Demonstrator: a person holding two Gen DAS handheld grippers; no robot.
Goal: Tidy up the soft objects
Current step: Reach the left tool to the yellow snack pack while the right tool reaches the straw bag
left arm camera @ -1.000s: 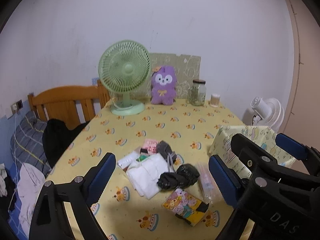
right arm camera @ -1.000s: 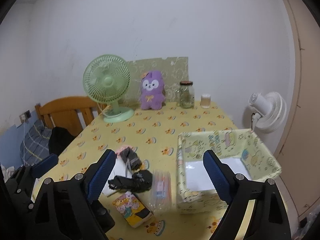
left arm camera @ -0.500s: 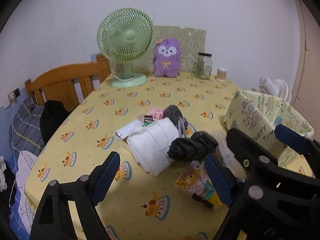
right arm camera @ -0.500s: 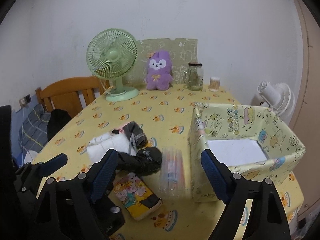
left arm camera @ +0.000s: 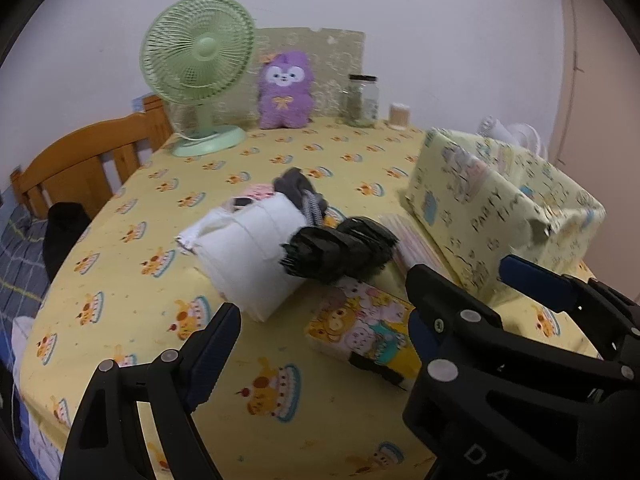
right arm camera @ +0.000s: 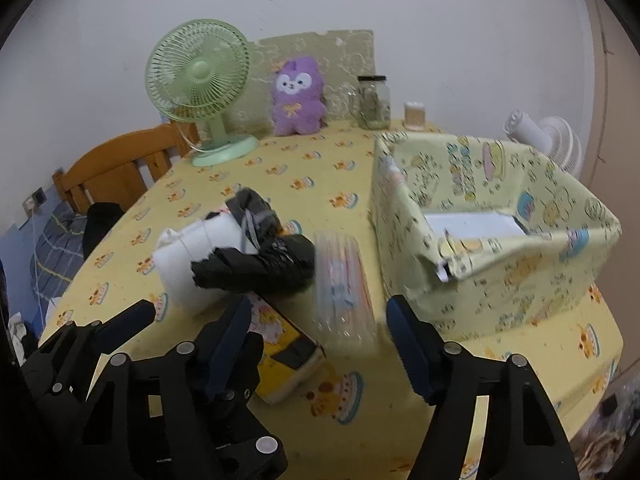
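Observation:
A pile lies mid-table: a folded white cloth [left arm camera: 256,248], a black rolled bundle [left arm camera: 340,252] across it, a grey cloth [left arm camera: 300,192] behind, a cartoon-printed tissue pack [left arm camera: 360,328] in front and a clear packet [right arm camera: 340,280] of striped sticks. My left gripper [left arm camera: 322,324] hangs open just above the table, with the tissue pack ahead of its fingers. My right gripper [right arm camera: 320,308] is close beside it on the right. Its jaws are closing, and the clear packet lies ahead between the fingertips, untouched. A patterned fabric box [right arm camera: 500,280] stands to the right.
At the table's back stand a green fan [left arm camera: 196,68], a purple plush [left arm camera: 284,92], a glass jar [left arm camera: 362,100] and a small cup [left arm camera: 400,114]. A wooden chair [left arm camera: 80,160] with dark clothing is at the left edge. A white fan [right arm camera: 552,140] stands beyond the box.
Both grippers have sunk toward the table and tipped further down, so the pile looks nearer. The right gripper's fingers stand closer together than before.

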